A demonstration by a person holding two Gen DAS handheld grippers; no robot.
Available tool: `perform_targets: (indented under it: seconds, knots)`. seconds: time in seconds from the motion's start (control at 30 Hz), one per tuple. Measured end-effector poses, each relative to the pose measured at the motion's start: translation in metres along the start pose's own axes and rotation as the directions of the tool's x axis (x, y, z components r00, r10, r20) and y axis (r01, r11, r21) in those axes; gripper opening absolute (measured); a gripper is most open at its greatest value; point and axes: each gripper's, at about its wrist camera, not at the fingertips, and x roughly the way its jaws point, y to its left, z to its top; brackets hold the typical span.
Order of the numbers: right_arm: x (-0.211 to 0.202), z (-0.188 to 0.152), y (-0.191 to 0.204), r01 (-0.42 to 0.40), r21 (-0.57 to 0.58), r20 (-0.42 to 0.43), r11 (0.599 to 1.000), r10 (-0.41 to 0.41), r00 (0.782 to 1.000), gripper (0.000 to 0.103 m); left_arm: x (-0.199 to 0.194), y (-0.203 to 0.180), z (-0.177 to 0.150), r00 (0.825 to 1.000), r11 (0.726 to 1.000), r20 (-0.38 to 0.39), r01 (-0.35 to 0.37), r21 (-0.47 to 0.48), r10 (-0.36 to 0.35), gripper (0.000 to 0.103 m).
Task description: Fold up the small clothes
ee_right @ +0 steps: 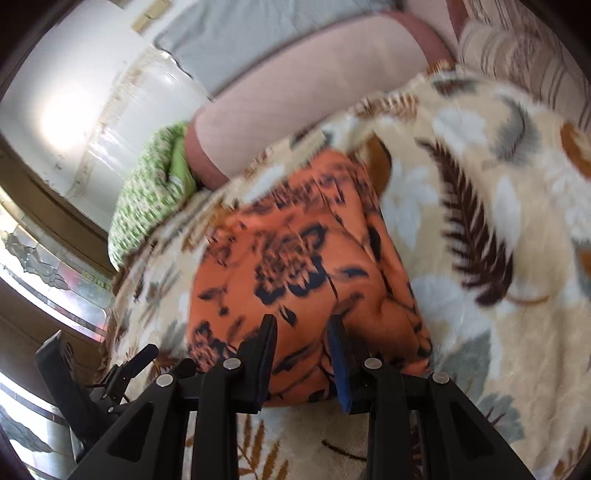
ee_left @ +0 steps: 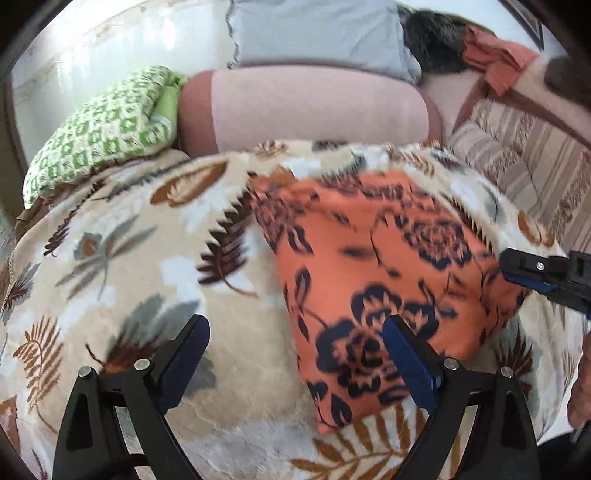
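Note:
An orange garment with dark flowers (ee_left: pixel 369 266) lies folded on a beige leaf-patterned blanket (ee_left: pixel 129 229). My left gripper (ee_left: pixel 295 354) stands open wide just above the cloth's near-left corner, its right finger (ee_left: pixel 406 365) over the fabric and nothing pinched. My right gripper (ee_left: pixel 535 273) comes in at the garment's right edge. In the right wrist view the garment (ee_right: pixel 295 266) runs up between the narrow fingers of my right gripper (ee_right: pixel 303 358), which is shut on its near edge. The left gripper (ee_right: pixel 129 365) shows low on the left there.
A green patterned pillow (ee_left: pixel 103 129), a pink bolster (ee_left: pixel 314 107) and a grey pillow (ee_left: pixel 321 33) lie behind the blanket. Striped upholstery (ee_left: pixel 524 155) is at the right. A hand (ee_left: pixel 581 384) shows at the right edge. White wall and a window are to the left (ee_right: pixel 55 288).

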Motion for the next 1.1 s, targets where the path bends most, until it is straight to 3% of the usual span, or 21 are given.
perform_targets:
  seconds: [0.17, 0.4, 0.63, 0.8, 0.93, 1.1]
  knots:
    - [-0.006, 0.007, -0.003, -0.010, 0.039, 0.058, 0.999, 0.008, 0.998, 0.032, 0.008, 0.002, 0.011, 0.999, 0.999, 0.007, -0.050, 0.000, 0.050, 0.095]
    - [0.025, 0.009, -0.025, 0.114, 0.093, -0.068, 0.989, -0.108, 0.992, 0.032, 0.034, -0.003, 0.002, 0.996, 0.998, -0.060, -0.068, 0.005, 0.069, 0.095]
    - [0.028, 0.012, -0.025, 0.126, 0.086, -0.061, 0.988, -0.121, 0.991, 0.032, 0.022, -0.016, 0.002, 0.993, 0.990, -0.023, -0.113, 0.088, 0.115, 0.096]
    - [0.011, 0.012, -0.020, 0.077, 0.101, 0.018, 0.992, -0.079, 0.997, 0.033, 0.004, -0.015, 0.010, 0.993, 0.989, 0.036, -0.115, 0.089, 0.112, 0.096]
    - [-0.009, 0.013, -0.008, 0.049, 0.053, 0.123, 0.997, -0.055, 0.991, 0.033, -0.002, 0.001, 0.016, 0.993, 0.994, 0.058, -0.107, 0.012, 0.106, 0.096]
    - [-0.006, 0.014, -0.003, 0.042, 0.036, 0.112, 0.998, -0.045, 0.993, 0.033, 0.016, 0.013, 0.013, 0.990, 0.990, -0.010, -0.141, -0.022, 0.141, 0.096]
